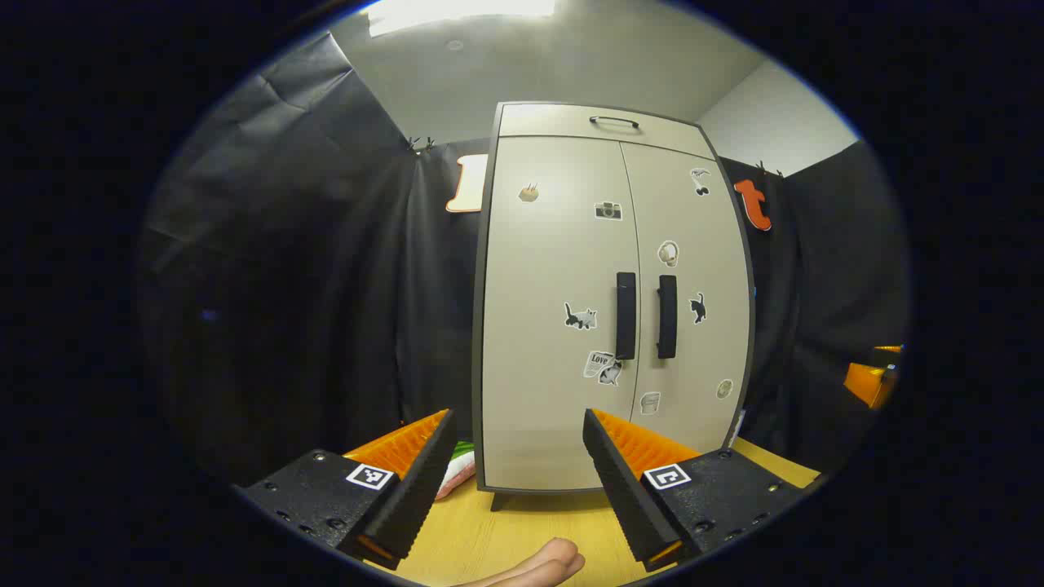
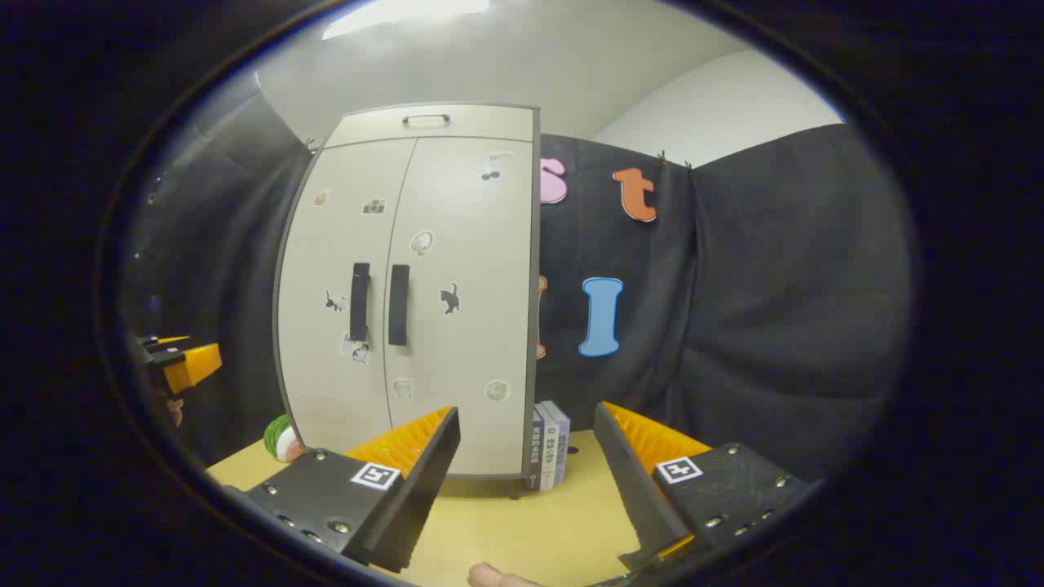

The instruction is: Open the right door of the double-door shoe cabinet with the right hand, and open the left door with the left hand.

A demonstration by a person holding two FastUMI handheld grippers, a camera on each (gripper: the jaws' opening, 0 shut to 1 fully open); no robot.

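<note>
The shoe cabinet (image 1: pixel 563 326) is the biggest thing here, a tall pale unit with a dark frame standing on the wooden worktop (image 1: pixel 522 530) against the black cloth wall. In the left gripper view it fills the centre of the frame; in the right gripper view it sits left of centre (image 2: pixel 424 310). Both doors are closed and flush. The left door (image 1: pixel 546 310) and the right door (image 1: pixel 693 310) meet at a seam in the middle, and each is dotted with small stickers. A flap with a thin handle runs across the top.

The left gripper (image 1: pixel 522 481) is at the bottom of its own view with its jaws spread wide, nothing between them, well short of the cabinet. The right gripper (image 2: pixel 526 481) is at the bottom of its view, also spread wide and empty, pointing at the gap just right of the cabinet.

Two dark vertical handles stand side by side at the seam: the left handle (image 1: pixel 625 315) and the right handle (image 1: pixel 667 316), neither touched.

A few books (image 2: pixel 552 444) stand upright just beside the cabinet's right edge, lower centre of the right gripper view. A green and white object (image 2: pixel 281 438) lies on the worktop at the cabinet's lower left corner. A fingertip (image 1: pixel 555 562) shows at the bottom edge of the left gripper view.
</note>
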